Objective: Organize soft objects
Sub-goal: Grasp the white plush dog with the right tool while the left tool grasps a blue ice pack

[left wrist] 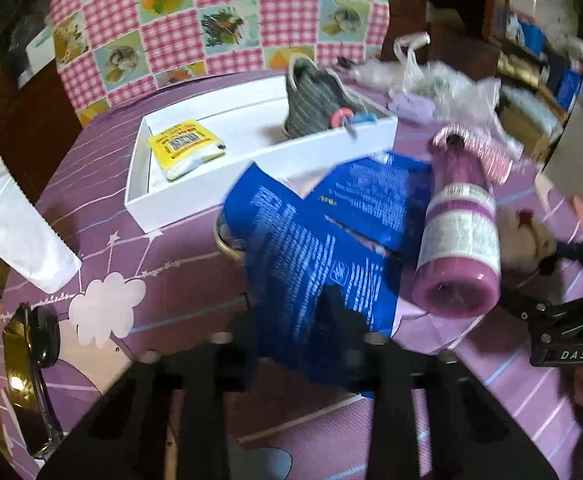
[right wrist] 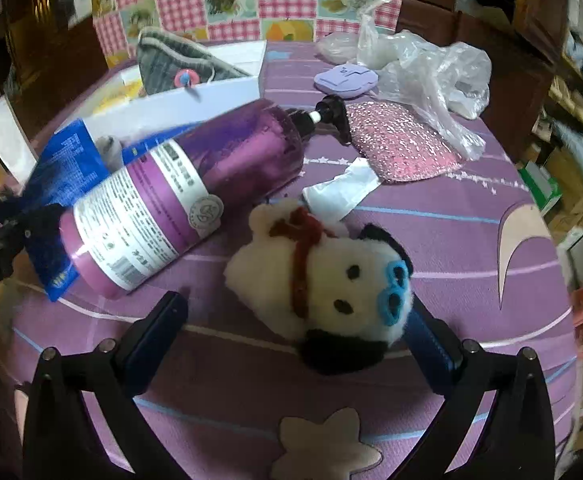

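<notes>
A blue printed soft packet (left wrist: 311,240) hangs crumpled over the purple tablecloth, and my left gripper (left wrist: 293,314) is shut on its lower edge. In the right wrist view the same packet (right wrist: 67,168) lies behind a purple pump bottle (right wrist: 179,188) that rests on its side. A white and black plush panda (right wrist: 331,280) with a red scarf and blue glasses lies on the cloth. My right gripper (right wrist: 295,308) stands open around the panda's head, its pads apart from the plush. The white tray (left wrist: 171,204) holds a yellow packet (left wrist: 185,148) and a grey striped pouch (left wrist: 319,100).
A pink sequinned pouch (right wrist: 395,144), a lilac case (right wrist: 345,78) and crumpled plastic bags (right wrist: 435,72) lie at the far right. A white paper packet (left wrist: 15,224) and a glass lid (left wrist: 27,356) sit at the table's left edge. A chequered chair back (left wrist: 219,12) stands behind.
</notes>
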The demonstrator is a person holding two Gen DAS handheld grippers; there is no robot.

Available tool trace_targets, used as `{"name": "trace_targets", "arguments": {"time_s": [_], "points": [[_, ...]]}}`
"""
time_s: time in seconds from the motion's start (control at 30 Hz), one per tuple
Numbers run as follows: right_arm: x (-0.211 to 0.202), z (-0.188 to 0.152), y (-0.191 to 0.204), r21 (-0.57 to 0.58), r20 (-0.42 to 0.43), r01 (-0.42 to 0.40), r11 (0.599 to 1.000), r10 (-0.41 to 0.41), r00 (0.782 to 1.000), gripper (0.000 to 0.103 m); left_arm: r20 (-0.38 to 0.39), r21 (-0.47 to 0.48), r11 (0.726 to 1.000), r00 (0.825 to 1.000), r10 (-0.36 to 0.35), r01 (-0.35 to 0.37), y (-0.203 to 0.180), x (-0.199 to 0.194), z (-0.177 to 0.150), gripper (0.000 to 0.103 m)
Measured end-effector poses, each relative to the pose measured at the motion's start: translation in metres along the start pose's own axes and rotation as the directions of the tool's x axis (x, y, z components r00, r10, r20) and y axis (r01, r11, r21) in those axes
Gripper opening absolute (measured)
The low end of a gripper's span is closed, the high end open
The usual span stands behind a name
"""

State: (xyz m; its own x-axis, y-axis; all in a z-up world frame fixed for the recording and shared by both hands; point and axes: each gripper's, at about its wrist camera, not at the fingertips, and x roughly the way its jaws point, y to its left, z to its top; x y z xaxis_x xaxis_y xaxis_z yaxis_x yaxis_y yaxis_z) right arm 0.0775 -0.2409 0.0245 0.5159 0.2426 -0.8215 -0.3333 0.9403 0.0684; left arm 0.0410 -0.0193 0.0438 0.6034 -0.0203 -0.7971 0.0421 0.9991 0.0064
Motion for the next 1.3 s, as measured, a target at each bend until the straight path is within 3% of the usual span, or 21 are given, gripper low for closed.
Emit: {"name": "trace_targets", "arguments": {"time_s": [0.1, 0.23, 0.43, 0.83, 1.07, 1.17, 1.3], "points": [[-0.012, -0.005, -0.02, 0.11, 0.067, -0.111, 0.988, 0.105, 0.992, 0.087, 0.013, -0.042, 0.997, 0.998, -0.064, 0.064, 0.009, -0.007, 0.003, 0.013], [-0.014, -0.006, -0.031, 0.158, 0.088, -0.129, 0.979, 0.117, 0.989, 0.059, 0.015, -0.055, 0.994, 0.995, -0.096, 0.097, 0.01, -0.008, 0.003, 0.009], [-0.02, -0.007, -0.029, 0.151, 0.112, -0.168, 0.974, 0.152, 0.982, 0.048, 0.042, -0.058, 0.99, 0.991, -0.126, 0.128, 0.009, -0.015, 0.003, 0.005], [-0.052, -0.001, -0.026, 0.101, 0.224, -0.234, 0.967, 0.207, 0.952, 0.047, 0.13, -0.075, 0.976, 0.973, -0.192, 0.203, 0.012, -0.037, 0.008, 0.003], [-0.062, 0.028, -0.016, 0.074, 0.198, -0.255, 0.964, 0.236, 0.951, 0.047, 0.219, -0.095, 0.957, 0.944, -0.248, 0.273, 0.016, -0.058, 0.022, 0.003], [-0.064, 0.04, -0.008, 0.059, 0.197, -0.235, 0.97, 0.219, 0.955, 0.047, 0.23, -0.104, 0.953, 0.939, -0.256, 0.285, 0.017, -0.061, 0.031, 0.003], [-0.064, 0.061, 0.0, 0.06, 0.202, -0.276, 0.959, 0.259, 0.944, 0.047, 0.254, -0.128, 0.949, 0.934, -0.251, 0.289, 0.023, -0.064, 0.045, 0.003]]}}
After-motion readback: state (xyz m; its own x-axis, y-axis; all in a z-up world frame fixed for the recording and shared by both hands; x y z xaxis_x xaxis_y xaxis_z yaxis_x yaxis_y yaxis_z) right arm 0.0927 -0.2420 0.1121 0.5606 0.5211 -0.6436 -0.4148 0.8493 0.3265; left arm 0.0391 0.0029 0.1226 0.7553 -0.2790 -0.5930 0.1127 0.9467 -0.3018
